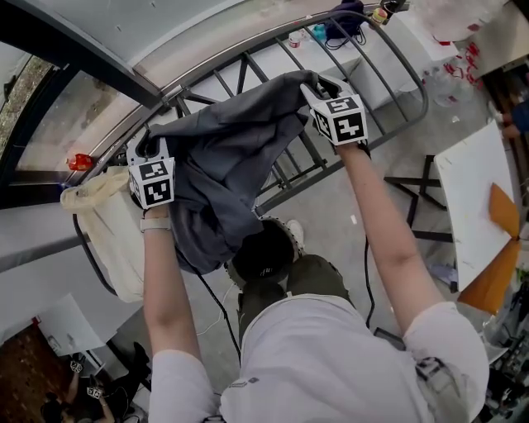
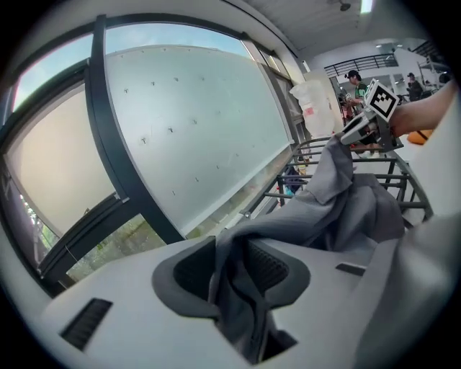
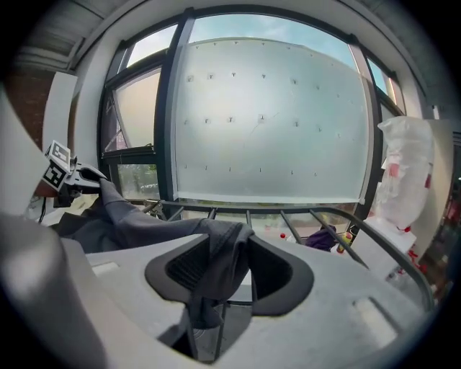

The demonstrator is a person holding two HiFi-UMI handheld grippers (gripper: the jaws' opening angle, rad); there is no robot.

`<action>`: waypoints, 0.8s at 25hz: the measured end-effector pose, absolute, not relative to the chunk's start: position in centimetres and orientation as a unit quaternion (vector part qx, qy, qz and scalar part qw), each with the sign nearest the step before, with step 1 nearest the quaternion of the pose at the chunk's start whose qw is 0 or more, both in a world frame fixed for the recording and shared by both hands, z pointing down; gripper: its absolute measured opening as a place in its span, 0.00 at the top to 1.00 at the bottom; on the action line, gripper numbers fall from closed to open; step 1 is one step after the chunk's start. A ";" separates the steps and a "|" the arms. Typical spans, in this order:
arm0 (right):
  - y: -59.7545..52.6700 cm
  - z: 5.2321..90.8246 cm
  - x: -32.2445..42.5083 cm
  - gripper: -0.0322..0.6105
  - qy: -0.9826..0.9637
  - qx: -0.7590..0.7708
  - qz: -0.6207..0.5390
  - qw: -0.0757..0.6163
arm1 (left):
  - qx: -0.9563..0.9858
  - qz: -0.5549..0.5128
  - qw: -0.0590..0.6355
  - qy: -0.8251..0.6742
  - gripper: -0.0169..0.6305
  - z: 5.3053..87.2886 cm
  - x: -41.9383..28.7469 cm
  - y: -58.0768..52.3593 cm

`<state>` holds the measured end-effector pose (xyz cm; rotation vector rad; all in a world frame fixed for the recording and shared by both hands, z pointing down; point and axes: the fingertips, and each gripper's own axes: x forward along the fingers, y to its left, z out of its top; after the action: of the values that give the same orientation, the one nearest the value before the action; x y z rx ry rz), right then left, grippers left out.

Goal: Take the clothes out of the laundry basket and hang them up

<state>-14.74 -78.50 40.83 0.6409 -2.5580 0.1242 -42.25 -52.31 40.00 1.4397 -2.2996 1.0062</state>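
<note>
Down by the person's knees: one dark round tub (image 1: pixel 263 252) on the floor, contents unreadable from here. Above it, two grippers and one grey garment (image 1: pixel 223 165) stretched between them over one metal drying rack (image 1: pixel 248 62). The garment's bulk hangs off the rack's near edge, with its top edge lying across the bars. Left gripper (image 1: pixel 147 139) holds the left corner and right gripper (image 1: pixel 312 84) the right corner. Left gripper view: jaws parted, a fold of cloth running loose through the gap, not pinched. Right gripper view: same, jaws apart, the hem draped over one pad with daylight beside it. One cream cloth (image 1: pixel 107 231) hangs off the rack's left rim, just beside the left gripper. Bars right of the garment and toward the far curved end are bare, so there's room there. One purple item (image 1: pixel 347 21) sits at the far end. Window wall runs tight along the rack's left side. Open floor lies on the right, up to one white table (image 1: pixel 475 206).
</note>
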 end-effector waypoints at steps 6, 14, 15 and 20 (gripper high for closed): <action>-76.6 43.5 -13.9 0.52 -0.927 0.226 0.084 0.288 | 0.500 0.344 0.164 -0.778 0.68 42.1 -41.5 -50.1; -72.7 40.9 -12.6 0.52 -0.942 0.217 0.097 0.239 | 0.500 0.304 0.164 -0.794 0.64 40.7 -39.6 -46.2; -71.8 40.2 -12.8 0.52 -0.946 0.208 0.097 0.229 | 0.503 0.298 0.160 -0.795 0.64 40.3 -39.2 -45.7; -65.8 36.4 -13.8 0.52 -0.966 0.162 0.089 0.180 | 0.526 0.248 0.149 -0.800 0.64 37.7 -36.9 -42.7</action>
<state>-13.76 -65.75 36.37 0.4573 -2.7292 0.2521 -36.90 -42.75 37.74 1.5115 -2.3003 0.7120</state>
